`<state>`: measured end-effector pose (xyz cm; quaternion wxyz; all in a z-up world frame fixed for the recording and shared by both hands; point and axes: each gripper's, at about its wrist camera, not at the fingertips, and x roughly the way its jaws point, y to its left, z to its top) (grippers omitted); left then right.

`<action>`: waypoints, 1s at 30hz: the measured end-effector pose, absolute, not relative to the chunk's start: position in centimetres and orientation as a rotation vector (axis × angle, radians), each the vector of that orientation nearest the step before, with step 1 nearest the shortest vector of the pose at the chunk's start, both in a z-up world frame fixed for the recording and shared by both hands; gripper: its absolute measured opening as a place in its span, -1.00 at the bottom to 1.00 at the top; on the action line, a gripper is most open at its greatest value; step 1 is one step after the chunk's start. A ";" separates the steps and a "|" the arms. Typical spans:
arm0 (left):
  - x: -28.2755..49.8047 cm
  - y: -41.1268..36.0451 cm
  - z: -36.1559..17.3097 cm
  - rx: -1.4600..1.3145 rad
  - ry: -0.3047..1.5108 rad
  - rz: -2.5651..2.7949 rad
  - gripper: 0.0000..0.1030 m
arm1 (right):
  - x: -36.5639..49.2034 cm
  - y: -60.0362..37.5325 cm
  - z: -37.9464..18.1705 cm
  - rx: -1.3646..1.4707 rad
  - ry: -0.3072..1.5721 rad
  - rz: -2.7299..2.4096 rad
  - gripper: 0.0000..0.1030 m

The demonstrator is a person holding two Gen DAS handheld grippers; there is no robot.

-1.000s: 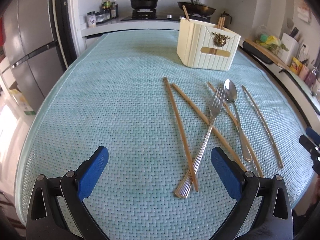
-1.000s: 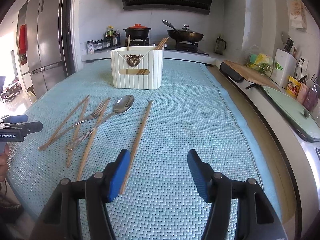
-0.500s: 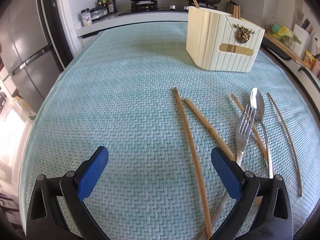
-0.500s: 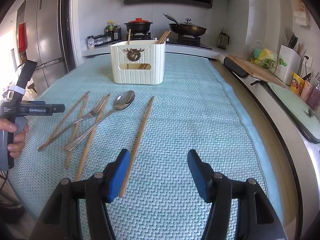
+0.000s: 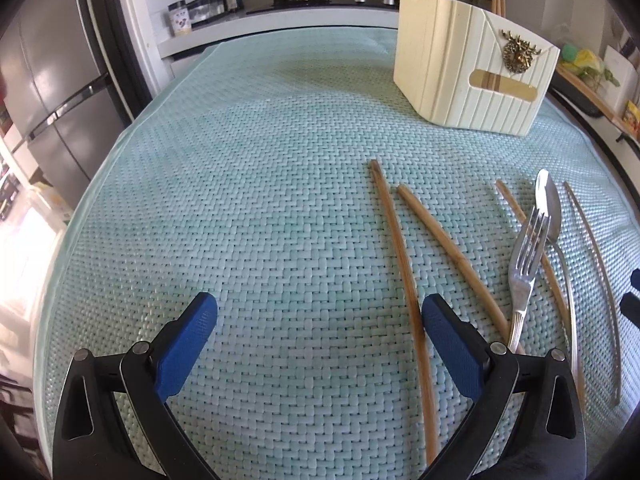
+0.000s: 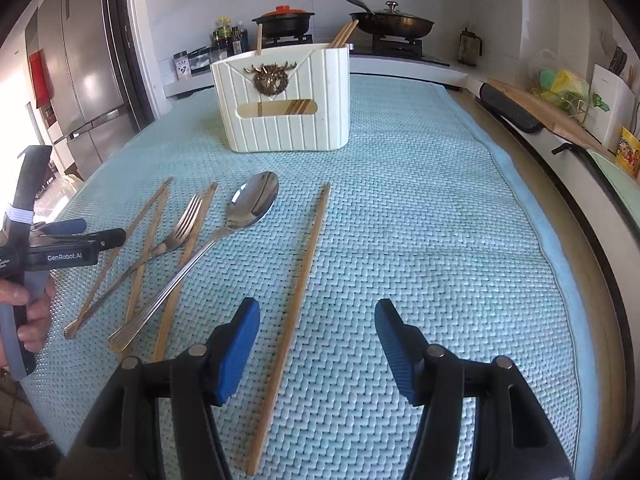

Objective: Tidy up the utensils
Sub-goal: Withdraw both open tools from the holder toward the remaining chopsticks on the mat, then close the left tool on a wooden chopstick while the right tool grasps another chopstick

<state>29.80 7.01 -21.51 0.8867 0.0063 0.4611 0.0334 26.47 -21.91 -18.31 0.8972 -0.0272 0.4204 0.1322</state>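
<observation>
A: Nearest to us, the right gripper (image 6: 318, 340) hangs over the surface (image 6: 420, 208) with its jaws moderately wide and nothing between them. One lone chopstick (image 6: 298, 300) lies just beside the left blue pad, not between the two. What can go wrong here?

B: If the jaws come down like this, I think the left pad lands on the stick and pushes it sideways. The stick is thin and round, so it can roll on the woven mat and escape.

A: And the left gripper (image 5: 320, 332)?

B: Its jaws are wide and also empty. A long chopstick (image 5: 402, 276) runs just beside its right pad, and a second chopstick (image 5: 452, 256) lies close to it. The danger there is to catch both, or to pinch only one end so that the stick swings.

A: A little farther I see the fork (image 6: 178, 236) and the spoon (image 6: 244, 216).

B: Yes, they lie across other chopsticks in a loose pile. The fork crosses one stick and the spoon handle crosses another. To lift one piece can drag its neighbour, maybe toward the edge of the surface.

A: The two grippers are also near each other on that side.

B: Right, in the right wrist view the left gripper is just beside the pile. If both reach there, they can collide.

A: And farthest?

B: The cream holder (image 6: 284, 104) stands upright, well apart from the loose utensils, with some chopsticks already inside. A long stick carried tilted can hit its rim and tip it, I think.
</observation>
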 end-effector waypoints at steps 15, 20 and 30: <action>33.2 8.1 -21.9 -0.008 0.994 0.012 0.99 | 31.5 -20.5 -19.6 -0.076 0.949 0.278 -0.20; 34.8 8.5 -22.0 0.000 1.015 -0.019 0.99 | 33.8 -20.3 -19.6 -0.073 0.964 0.269 -0.22; 38.2 7.8 -21.9 0.019 1.061 -0.043 0.85 | 35.8 -19.5 -19.5 -0.106 0.972 0.280 -0.22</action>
